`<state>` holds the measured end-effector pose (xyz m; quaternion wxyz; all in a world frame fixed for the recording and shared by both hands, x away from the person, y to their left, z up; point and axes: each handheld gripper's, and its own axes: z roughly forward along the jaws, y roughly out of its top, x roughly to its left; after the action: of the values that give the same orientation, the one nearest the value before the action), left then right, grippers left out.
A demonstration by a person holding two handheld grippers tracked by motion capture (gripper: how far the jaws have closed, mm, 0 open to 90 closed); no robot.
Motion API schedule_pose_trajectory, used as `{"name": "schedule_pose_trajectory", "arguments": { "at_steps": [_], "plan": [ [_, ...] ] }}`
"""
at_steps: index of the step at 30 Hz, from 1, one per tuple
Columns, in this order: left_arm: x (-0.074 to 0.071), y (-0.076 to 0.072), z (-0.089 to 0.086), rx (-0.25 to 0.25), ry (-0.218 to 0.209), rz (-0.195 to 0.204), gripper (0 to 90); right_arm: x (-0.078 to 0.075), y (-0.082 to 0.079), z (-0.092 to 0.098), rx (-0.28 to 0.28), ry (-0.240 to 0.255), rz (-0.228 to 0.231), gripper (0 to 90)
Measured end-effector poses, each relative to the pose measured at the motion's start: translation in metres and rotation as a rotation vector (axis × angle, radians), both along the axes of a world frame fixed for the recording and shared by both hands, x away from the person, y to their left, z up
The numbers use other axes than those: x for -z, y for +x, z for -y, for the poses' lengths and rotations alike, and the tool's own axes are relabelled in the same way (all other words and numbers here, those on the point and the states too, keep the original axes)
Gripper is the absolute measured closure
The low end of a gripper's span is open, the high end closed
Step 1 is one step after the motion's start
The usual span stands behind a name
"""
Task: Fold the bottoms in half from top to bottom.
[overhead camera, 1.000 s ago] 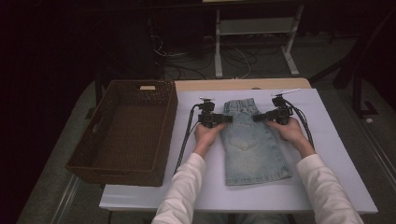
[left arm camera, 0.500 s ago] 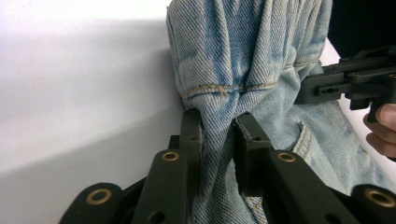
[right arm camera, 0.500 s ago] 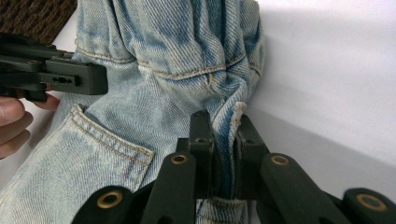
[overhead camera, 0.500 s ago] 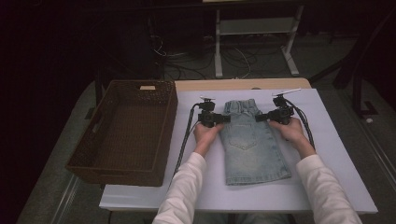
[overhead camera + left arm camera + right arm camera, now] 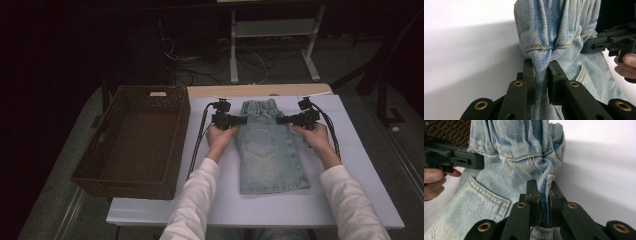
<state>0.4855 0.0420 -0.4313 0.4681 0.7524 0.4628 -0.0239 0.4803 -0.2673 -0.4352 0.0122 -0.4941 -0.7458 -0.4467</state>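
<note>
- Skirt [image 5: 270,150]: pale, faded denim with a stitched back pocket and gathered waistband, lying flat on the white table [image 5: 350,200], waistband at the far end.
- Basket [image 5: 135,140]: dark brown wicker, rectangular, just left of the skirt.
- Left gripper [image 5: 541,72]: black jaws pinching a fold of denim at the skirt's left edge below the waistband.
- Right gripper [image 5: 543,191]: clamped likewise on the right edge seam.
- Against a second ago: both sets of jaws have just closed onto the cloth; hands and skirt barely shifted.

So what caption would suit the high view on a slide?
Two hand-held black tongs, left and right, pinch opposite edges of a light-blue denim skirt beside a brown wicker basket.
</note>
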Motion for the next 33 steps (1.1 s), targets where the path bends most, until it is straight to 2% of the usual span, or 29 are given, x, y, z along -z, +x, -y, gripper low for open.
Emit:
{"name": "schedule_pose_trajectory", "arguments": {
  "at_steps": [2,5,10,17,19,25,33],
  "plan": [
    [0.002,-0.002,0.001,0.0,0.008,0.011,78.7,0.003,-0.002,0.001,-0.002,0.002,0.009,81.6],
    [0.006,-0.004,0.001,-0.005,-0.007,0.022,78.8,0.007,-0.006,0.003,-0.001,0.01,0.04,81.8],
    [0.005,-0.012,0.002,0.013,-0.02,0.096,78.9,0.01,-0.014,0.007,-0.002,0.034,0.086,81.8],
    [0.006,-0.029,0.001,0.021,-0.038,0.168,79.8,0.011,-0.025,0.01,-0.005,0.051,0.109,81.9],
    [0.006,-0.034,-0.001,0.025,-0.049,0.188,80.0,0.008,-0.03,0.01,-0.004,0.048,0.131,81.9],
    [0.002,-0.046,-0.004,0.054,-0.05,0.225,80.4,0.003,-0.043,0.011,-0.012,0.059,0.162,82.0],
    [-0.008,-0.056,-0.003,0.087,-0.039,0.245,81.0,-0.001,-0.054,0.015,-0.019,0.085,0.177,81.9]
  ]
}}
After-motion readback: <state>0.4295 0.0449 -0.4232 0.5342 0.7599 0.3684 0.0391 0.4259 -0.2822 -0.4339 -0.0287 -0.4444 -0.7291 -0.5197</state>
